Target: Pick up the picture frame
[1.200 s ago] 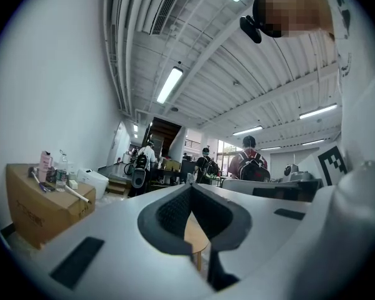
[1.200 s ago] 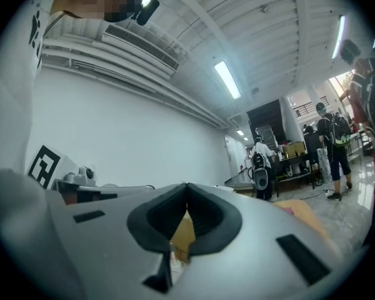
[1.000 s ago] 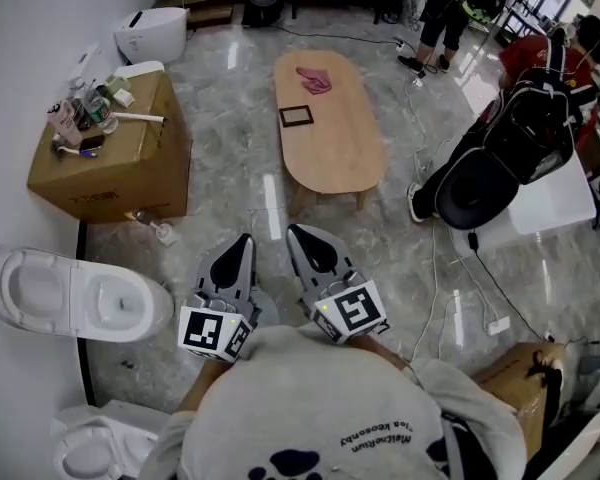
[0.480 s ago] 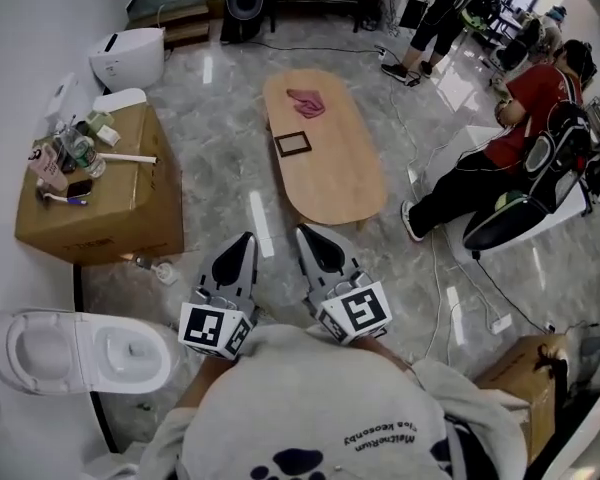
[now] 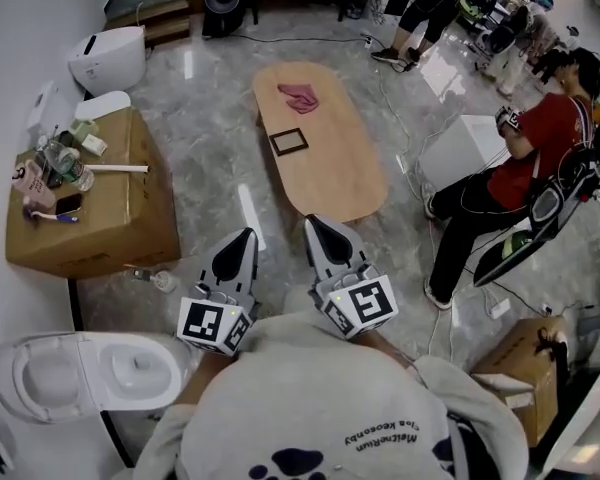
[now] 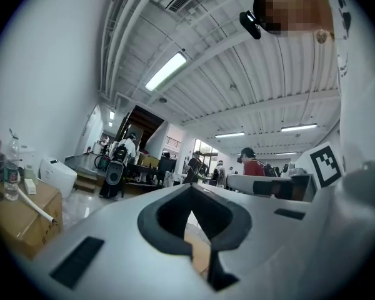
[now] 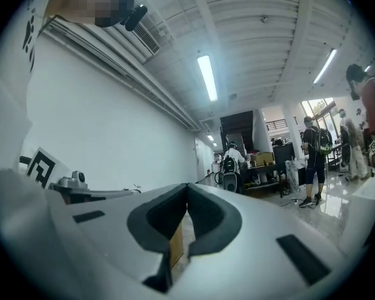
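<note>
Two empty grippers, the left gripper (image 5: 244,240) and right gripper (image 5: 314,226), hover with jaws together, well apart from the picture frame (image 5: 289,141) lying on the oval worktop (image 5: 342,173).

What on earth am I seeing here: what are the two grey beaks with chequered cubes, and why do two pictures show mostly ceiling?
No robot here: a person wears a camera on the head and holds a two-jaw tool in each hand. The top-down picture comes from that head camera; the left gripper and right gripper stick out in front of the body, both shut and empty. The other two pictures come from wide-angle cameras riding on each gripper, looking along its jaws, so they catch the room and ceiling. Ahead stands a low wooden table bearing a picture frame and a pink cloth.
</note>
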The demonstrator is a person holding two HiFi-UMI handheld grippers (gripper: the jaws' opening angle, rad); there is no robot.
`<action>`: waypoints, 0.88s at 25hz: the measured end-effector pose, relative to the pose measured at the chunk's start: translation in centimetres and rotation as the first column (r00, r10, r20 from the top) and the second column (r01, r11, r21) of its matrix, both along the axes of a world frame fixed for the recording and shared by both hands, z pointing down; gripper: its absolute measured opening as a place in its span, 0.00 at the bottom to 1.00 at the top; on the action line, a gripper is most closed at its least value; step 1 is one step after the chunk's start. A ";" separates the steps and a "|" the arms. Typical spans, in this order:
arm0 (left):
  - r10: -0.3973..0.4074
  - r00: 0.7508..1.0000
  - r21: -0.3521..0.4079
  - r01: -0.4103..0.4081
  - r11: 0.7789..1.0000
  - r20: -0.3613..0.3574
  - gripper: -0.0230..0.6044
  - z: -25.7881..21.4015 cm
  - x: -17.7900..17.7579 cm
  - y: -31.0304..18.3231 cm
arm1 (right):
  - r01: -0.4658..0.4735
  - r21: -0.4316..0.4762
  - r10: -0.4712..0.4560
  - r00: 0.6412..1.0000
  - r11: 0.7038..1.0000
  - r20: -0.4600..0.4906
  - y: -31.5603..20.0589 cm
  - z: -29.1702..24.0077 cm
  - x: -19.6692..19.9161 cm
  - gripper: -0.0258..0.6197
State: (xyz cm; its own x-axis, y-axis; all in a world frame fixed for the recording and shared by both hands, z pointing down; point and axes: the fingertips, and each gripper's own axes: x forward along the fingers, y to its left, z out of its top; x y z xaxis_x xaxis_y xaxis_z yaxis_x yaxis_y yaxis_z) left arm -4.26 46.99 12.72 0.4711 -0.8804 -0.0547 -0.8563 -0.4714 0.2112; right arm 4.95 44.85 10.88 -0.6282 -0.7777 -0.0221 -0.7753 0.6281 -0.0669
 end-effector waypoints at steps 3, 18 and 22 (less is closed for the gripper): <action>-0.005 1.000 -0.004 0.005 1.000 -0.011 0.05 0.5 -0.8 -0.5 | -0.007 -0.004 0.007 1.000 1.000 0.001 -0.8 0.1 -0.3 0.05; -0.052 0.998 -0.014 0.052 0.999 0.020 0.05 1.6 -4.3 -8.6 | 0.090 -0.022 -0.088 0.995 0.996 0.055 -10.8 1.6 -5.3 0.05; -0.061 0.998 -0.034 0.062 0.998 0.024 0.05 2.5 -4.9 -13.1 | 0.109 -0.028 -0.108 0.993 0.994 0.053 -15.8 2.0 -6.2 0.05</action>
